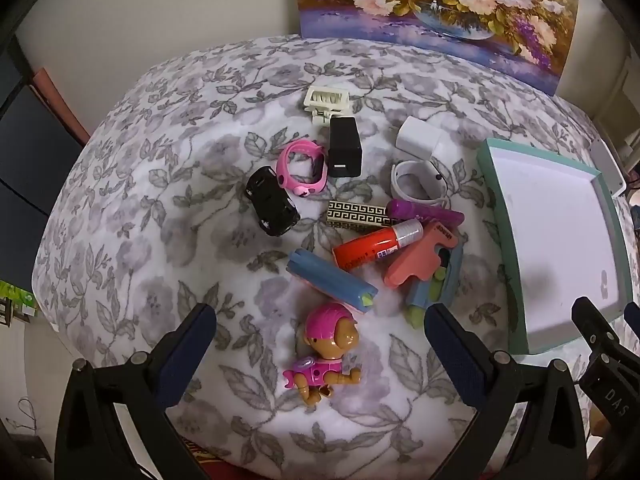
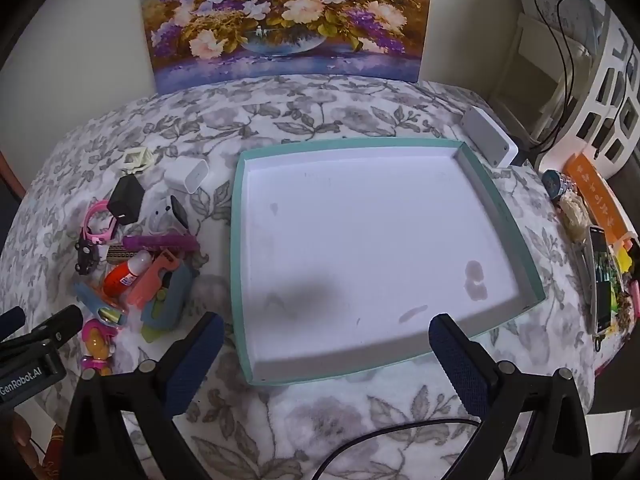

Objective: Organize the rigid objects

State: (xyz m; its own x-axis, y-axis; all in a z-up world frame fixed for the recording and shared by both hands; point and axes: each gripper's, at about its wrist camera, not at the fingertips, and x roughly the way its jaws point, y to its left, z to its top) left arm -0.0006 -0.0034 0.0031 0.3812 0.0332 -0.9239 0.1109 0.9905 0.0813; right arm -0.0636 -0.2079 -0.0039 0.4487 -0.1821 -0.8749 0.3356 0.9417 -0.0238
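A pile of small rigid objects lies on the floral cloth: a pink-helmeted toy figure (image 1: 326,350), a blue tube (image 1: 330,282), a red glue stick (image 1: 376,246), a salmon toy gun (image 1: 418,258), a black toy car (image 1: 272,206), a pink watch (image 1: 300,168), a black charger (image 1: 345,147) and a white charger (image 1: 418,138). My left gripper (image 1: 320,340) is open, its fingers either side of the toy figure. An empty teal-rimmed white tray (image 2: 240,240) lies to the right. My right gripper (image 2: 324,344) is open and empty over the tray's near edge.
A flower painting (image 2: 288,20) leans on the wall behind. A white box (image 2: 490,140) sits at the tray's far right corner. A phone (image 2: 600,280), a wristwatch (image 2: 558,186) and clutter lie at the right table edge. A cable (image 2: 380,436) runs near my right gripper.
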